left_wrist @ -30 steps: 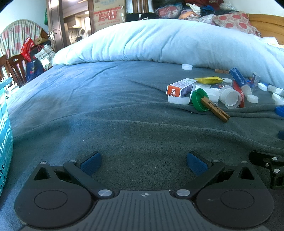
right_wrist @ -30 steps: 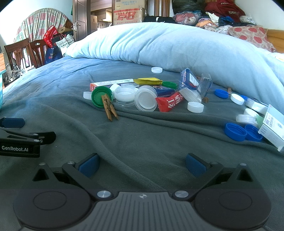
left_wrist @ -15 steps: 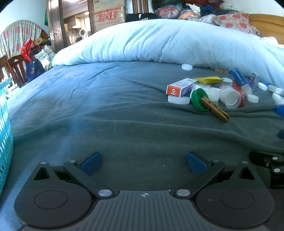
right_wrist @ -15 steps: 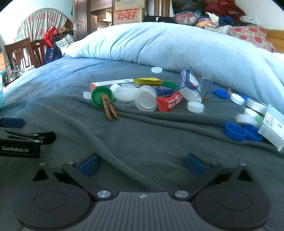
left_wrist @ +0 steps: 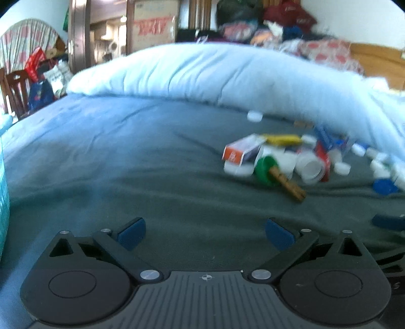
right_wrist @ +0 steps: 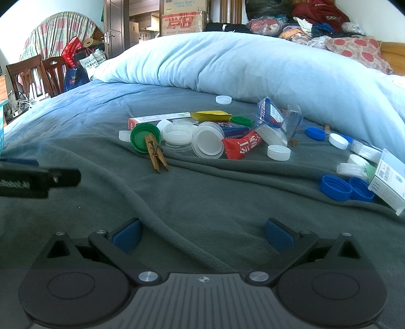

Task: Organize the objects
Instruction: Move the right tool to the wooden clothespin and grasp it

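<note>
Right wrist view: the right gripper [right_wrist: 202, 234] sits low over the grey-green blanket [right_wrist: 202, 192], its blue-padded fingers [right_wrist: 126, 236] spread wide with only a blanket fold between them. The clutter lies toward the blanket's far edge, against the pale blue duvet [right_wrist: 253, 65]. A green lid [right_wrist: 141, 136] leans there with a wooden clothespin [right_wrist: 155, 154] resting on it, beside clear round tubs [right_wrist: 177, 135] and a red packet [right_wrist: 243, 145] printed with white Chinese characters (too tilted to read with confidence). Behind them are a long red-and-white box [right_wrist: 159, 119] and a yellow sachet [right_wrist: 211, 115]. Near the right edge two blue caps [right_wrist: 335, 187] touch each other beside a white box [right_wrist: 389, 177] whose small print is illegible. A cardboard carton [right_wrist: 186, 22] beyond the bed bears red lettering. The left gripper [right_wrist: 38, 177] enters at the left.

The left wrist view is motion-blurred; its fingers [left_wrist: 130, 232] likewise stand apart, empty. A turquoise basket [left_wrist: 3, 202] shows at the left edge.
</note>
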A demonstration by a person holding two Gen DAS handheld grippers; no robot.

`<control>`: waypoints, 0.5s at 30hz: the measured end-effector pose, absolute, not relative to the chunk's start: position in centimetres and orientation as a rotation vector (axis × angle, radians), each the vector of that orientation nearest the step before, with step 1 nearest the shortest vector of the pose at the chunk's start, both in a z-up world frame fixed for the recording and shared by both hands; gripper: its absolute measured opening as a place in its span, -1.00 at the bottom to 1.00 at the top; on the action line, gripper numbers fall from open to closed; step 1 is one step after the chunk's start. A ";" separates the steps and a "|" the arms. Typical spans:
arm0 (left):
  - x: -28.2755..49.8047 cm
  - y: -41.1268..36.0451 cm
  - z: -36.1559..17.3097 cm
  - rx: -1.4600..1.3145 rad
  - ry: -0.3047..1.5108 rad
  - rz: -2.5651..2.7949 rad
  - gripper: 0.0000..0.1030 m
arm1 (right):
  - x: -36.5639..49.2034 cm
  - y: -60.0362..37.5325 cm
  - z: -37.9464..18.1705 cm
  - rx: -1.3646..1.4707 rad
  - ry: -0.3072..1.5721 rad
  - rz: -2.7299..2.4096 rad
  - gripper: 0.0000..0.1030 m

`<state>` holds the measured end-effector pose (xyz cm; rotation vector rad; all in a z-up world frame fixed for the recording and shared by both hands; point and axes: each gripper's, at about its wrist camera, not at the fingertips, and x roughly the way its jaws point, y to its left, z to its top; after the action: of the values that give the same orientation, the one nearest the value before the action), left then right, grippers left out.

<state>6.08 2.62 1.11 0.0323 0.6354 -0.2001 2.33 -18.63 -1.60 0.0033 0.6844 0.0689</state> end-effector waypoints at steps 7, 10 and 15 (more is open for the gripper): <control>7.3 3.1 0.9 -0.081 0.617 -0.289 0.99 | 2.7 -18.6 -1.5 0.000 0.698 0.072 1.00; 7.9 2.5 0.8 -0.058 0.594 -0.275 0.99 | 3.4 -17.6 -1.6 -0.055 0.693 0.065 1.00; 7.7 3.5 1.8 -0.058 0.522 -0.250 0.99 | 3.3 -15.7 1.8 -0.145 0.473 0.198 0.55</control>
<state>7.66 3.51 1.84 -0.0585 0.5224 -0.2501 3.32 -15.69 1.81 -0.1453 0.4734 0.1985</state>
